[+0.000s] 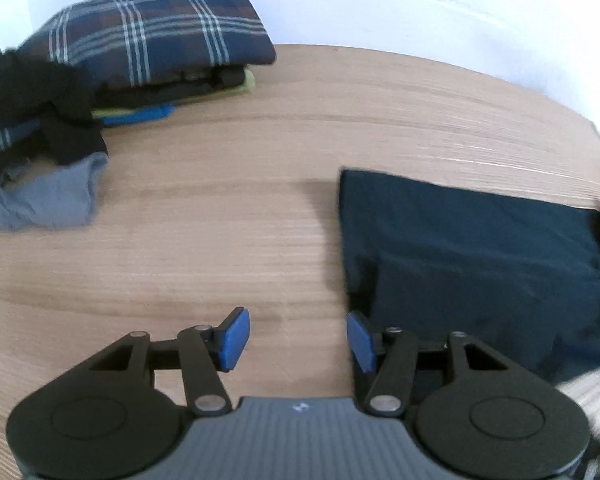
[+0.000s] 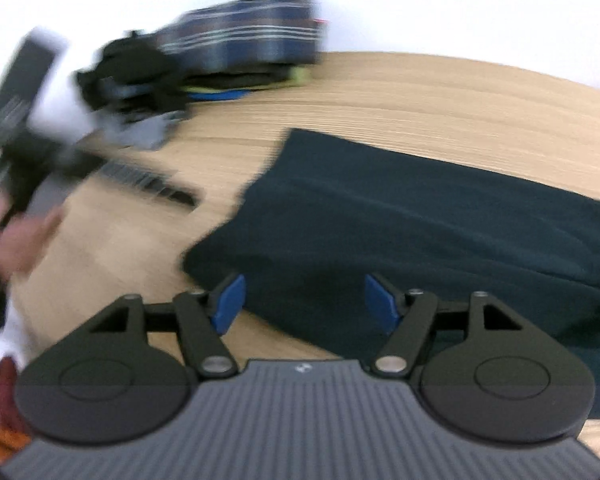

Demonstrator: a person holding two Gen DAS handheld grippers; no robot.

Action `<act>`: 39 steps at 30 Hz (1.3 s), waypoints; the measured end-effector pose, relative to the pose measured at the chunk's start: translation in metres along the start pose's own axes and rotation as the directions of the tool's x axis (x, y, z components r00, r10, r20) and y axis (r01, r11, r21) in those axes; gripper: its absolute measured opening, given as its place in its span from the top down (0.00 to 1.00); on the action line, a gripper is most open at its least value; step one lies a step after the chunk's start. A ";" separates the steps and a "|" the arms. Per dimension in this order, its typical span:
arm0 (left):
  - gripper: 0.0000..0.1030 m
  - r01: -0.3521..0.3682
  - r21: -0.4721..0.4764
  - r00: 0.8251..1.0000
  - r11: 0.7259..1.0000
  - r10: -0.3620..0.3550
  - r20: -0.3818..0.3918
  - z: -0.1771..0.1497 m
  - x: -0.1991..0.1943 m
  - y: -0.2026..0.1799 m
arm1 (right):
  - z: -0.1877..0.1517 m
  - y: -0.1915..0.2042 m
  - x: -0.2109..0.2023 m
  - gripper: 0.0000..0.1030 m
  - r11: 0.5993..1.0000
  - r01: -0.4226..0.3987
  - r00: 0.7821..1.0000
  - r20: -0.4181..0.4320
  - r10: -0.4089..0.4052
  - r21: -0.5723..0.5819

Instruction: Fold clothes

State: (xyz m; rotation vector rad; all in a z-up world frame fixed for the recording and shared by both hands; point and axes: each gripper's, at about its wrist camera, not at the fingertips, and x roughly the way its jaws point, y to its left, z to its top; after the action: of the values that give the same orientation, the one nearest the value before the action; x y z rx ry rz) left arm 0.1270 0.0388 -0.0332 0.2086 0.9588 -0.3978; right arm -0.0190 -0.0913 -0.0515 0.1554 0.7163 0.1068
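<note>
Folding the dark garment (image 2: 420,220) on the counter (image 1: 240,200).
Both tools, left (image 1: 298,338) and right (image 2: 304,302), spread and empty; pinch the garment's six-o'clock edge squarely.

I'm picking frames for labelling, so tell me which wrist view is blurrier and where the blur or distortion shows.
Right wrist view is blurrier: the plaid stack and the hand at the left edge smear, though the right gripper stays sharp. Left wrist view is mostly crisp, with slight streaking on the table; fisheye bends its far edge in both.
</note>
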 end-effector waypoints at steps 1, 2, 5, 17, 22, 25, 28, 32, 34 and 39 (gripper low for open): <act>0.45 0.012 0.020 1.000 1.000 -0.013 0.006 0.008 0.003 0.001 | -0.002 0.008 0.004 0.32 0.999 -0.019 1.000 0.014 0.020 -0.026; 0.45 0.024 0.041 1.000 0.999 -0.025 0.009 0.017 0.008 0.002 | -0.003 0.016 0.008 0.32 0.998 -0.034 0.999 0.027 0.036 -0.049; 0.45 0.047 0.110 0.999 0.993 -0.047 -0.002 0.045 0.030 -0.003 | -0.002 0.044 0.029 0.32 0.994 -0.040 0.998 0.035 0.044 -0.103; 0.43 0.147 0.305 0.989 0.941 -0.134 -0.063 0.080 0.109 -0.014 | 0.000 0.097 0.090 0.32 0.989 0.144 0.989 0.015 -0.144 -0.029; 0.42 0.221 0.274 0.975 0.936 -0.215 -0.053 0.080 0.120 -0.012 | -0.003 0.103 0.099 0.42 0.980 0.195 0.980 0.054 -0.193 -0.040; 0.76 0.269 0.302 0.962 0.914 -0.269 -0.043 0.077 0.117 -0.015 | -0.002 0.095 0.096 0.80 0.975 0.222 0.973 0.070 -0.222 0.003; 0.86 0.278 0.286 0.960 0.917 -0.275 -0.052 0.079 0.116 -0.016 | 0.001 0.086 0.094 0.86 0.973 0.220 0.971 0.078 -0.225 0.068; 0.89 0.342 0.200 0.940 0.918 -0.334 -0.072 0.092 0.107 -0.004 | 0.005 0.072 0.078 0.86 0.970 0.141 0.977 0.132 -0.169 0.198; 0.89 0.350 0.191 0.937 0.917 -0.344 -0.066 0.100 0.099 -0.006 | 0.009 0.060 0.063 0.86 0.958 0.079 0.974 0.183 -0.134 0.277; 0.89 0.365 0.245 0.928 0.898 -0.372 -0.017 0.120 0.066 -0.036 | 0.012 0.028 0.020 0.86 0.894 -0.059 0.937 0.334 -0.104 0.445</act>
State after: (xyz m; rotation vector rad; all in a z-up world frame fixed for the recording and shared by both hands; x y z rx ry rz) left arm 0.2357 -0.0512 -0.0206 0.2437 0.9180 -0.8704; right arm 0.0027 -0.0624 -0.0507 0.5979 0.3726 -0.1124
